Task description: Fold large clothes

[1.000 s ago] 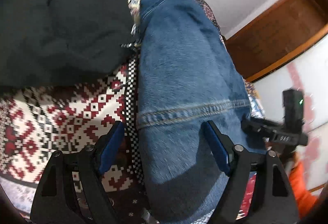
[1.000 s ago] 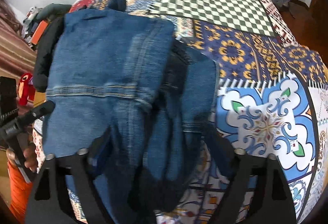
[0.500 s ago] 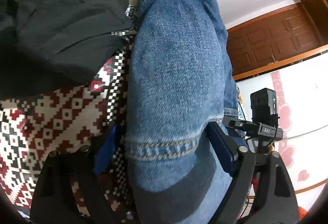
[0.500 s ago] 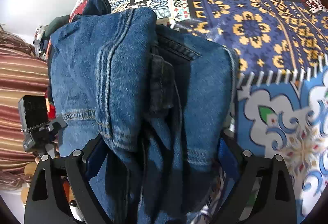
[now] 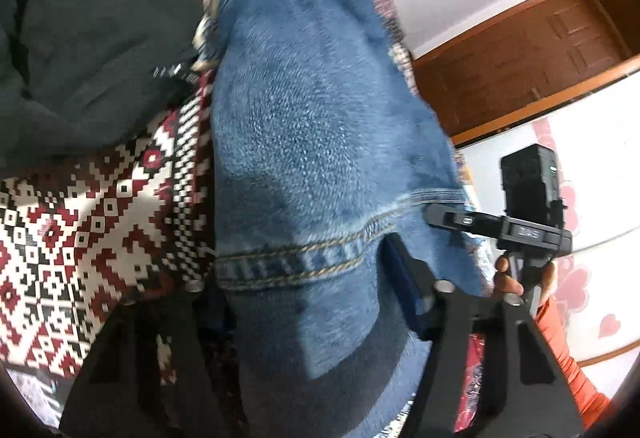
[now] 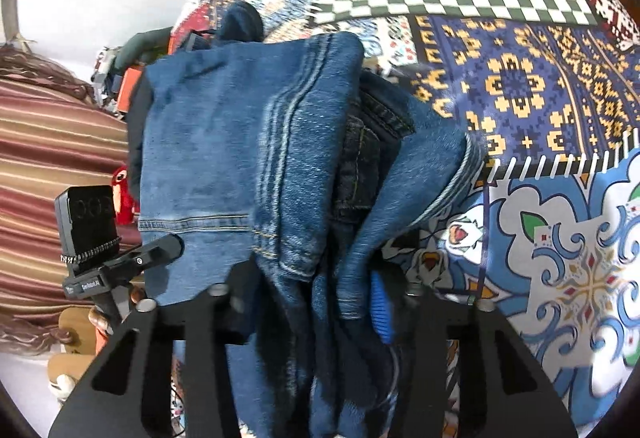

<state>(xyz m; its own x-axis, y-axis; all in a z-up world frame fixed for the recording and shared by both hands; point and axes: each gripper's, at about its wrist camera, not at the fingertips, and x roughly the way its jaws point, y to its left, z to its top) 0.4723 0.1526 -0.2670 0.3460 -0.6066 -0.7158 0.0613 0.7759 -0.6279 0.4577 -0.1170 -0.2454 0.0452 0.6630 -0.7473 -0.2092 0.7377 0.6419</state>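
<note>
Denim fills both wrist views: the jeans lie folded on the patterned bedspread, beside a dark garment toward the head of the bed. My left tool straddles the stitched hem end, and its jaws are closing with the cloth between them; the far pad looks close to the fabric, but the near one is lost in shadow, so I judge the bite not yet made. My right tool is closing too, around a bunched edge where several layers and a darker inner fold crowd together, and the blue pad appears to press the denim already. To do this step well I would let both tools finish clamping before lifting anything, since a half-made grip on stiff denim will likely slip out one layer at a time. I'd want the left tool to catch the full thickness at the hem, not just the top ply. On the right, the bunching worries me: I may be holding uneven layers, which would skew the fold. Once both are firm I'd raise the two ends together, keep them level, and carry the fold over squarely onto the bedspread.
</note>
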